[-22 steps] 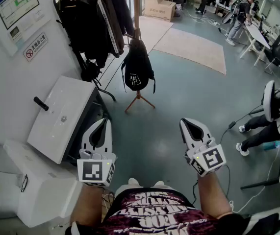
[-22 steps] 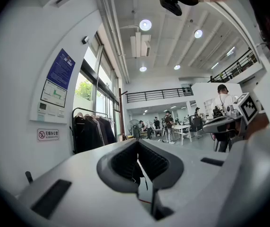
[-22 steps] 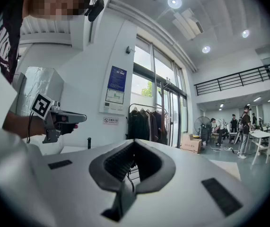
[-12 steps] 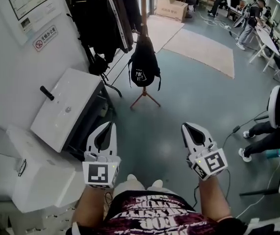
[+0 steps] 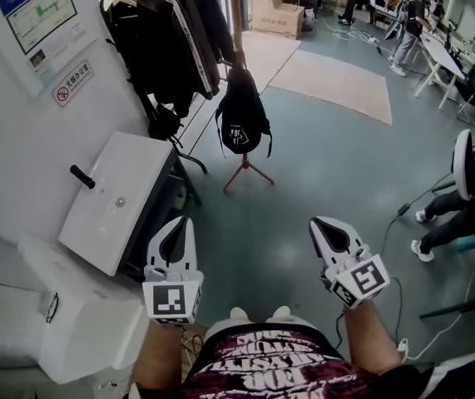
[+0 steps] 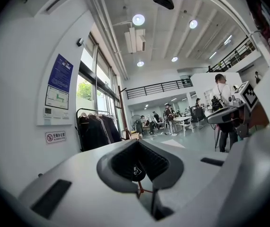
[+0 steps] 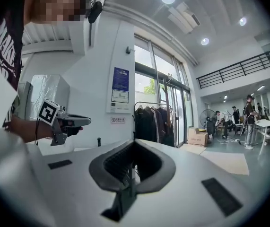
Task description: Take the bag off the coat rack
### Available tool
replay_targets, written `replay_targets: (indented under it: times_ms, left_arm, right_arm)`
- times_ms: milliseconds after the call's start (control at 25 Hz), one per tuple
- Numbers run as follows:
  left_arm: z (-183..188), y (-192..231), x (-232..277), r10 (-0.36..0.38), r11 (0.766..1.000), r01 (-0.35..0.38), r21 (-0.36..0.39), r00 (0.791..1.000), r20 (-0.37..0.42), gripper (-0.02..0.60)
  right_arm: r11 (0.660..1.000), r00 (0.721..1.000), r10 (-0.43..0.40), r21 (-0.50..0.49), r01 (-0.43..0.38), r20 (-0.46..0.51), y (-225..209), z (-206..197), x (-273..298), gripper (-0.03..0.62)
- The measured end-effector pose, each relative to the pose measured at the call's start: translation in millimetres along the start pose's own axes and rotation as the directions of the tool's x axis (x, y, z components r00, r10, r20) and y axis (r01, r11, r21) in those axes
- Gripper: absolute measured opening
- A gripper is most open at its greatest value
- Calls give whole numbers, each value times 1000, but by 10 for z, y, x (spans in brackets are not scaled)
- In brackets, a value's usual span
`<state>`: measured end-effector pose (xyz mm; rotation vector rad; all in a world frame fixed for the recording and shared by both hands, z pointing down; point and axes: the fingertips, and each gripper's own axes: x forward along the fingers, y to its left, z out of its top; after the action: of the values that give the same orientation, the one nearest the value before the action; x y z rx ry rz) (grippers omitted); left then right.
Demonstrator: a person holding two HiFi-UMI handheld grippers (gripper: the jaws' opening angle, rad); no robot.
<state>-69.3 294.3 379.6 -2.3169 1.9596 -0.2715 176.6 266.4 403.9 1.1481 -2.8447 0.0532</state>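
A black backpack point(image 5: 241, 116) hangs on a wooden coat rack point(image 5: 237, 23) with tripod feet, standing on the grey floor well ahead of me. The left gripper point(image 5: 180, 225) and the right gripper point(image 5: 326, 225) are held level side by side in front of my body, far short of the bag. Both are shut with nothing between the jaws. In the left gripper view the bag point(image 6: 135, 170) shows small through the notch of the left gripper point(image 6: 146, 186). The right gripper point(image 7: 131, 174) faces the clothes rail, with the left gripper point(image 7: 66, 122) at its side.
A rail of dark jackets point(image 5: 166, 40) stands left of the rack against the wall. A white cabinet point(image 5: 116, 198) and a white unit point(image 5: 79, 322) sit close on my left. A rug point(image 5: 337, 81), a cardboard box point(image 5: 274, 11), floor cables point(image 5: 403, 210) and people point(image 5: 462, 214) lie to the right.
The head view has drifted slightly; the rack and bag keep about the same place. Both grippers stay shut, side by side, a touch lower in the picture.
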Motion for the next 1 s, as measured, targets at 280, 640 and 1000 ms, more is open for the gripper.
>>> replay_targets:
  times_ms: [280,640,1000]
  left_arm:
    - [-119,363,-154,-22,1000,22,-6,1000,14,8]
    - [-263,583,-72,-36,999,36,-24,999,2,8]
    - [-239,697,356,-25,1000,25,-13,1000,10,6]
  right_arm:
    - [997,998,-63,-42,64,17,273,104,142,6]
    - [996,997,-82,-39,83,10,363,97,291,8]
    - [998,999,-53,-38,53,2,77,60,701,6]
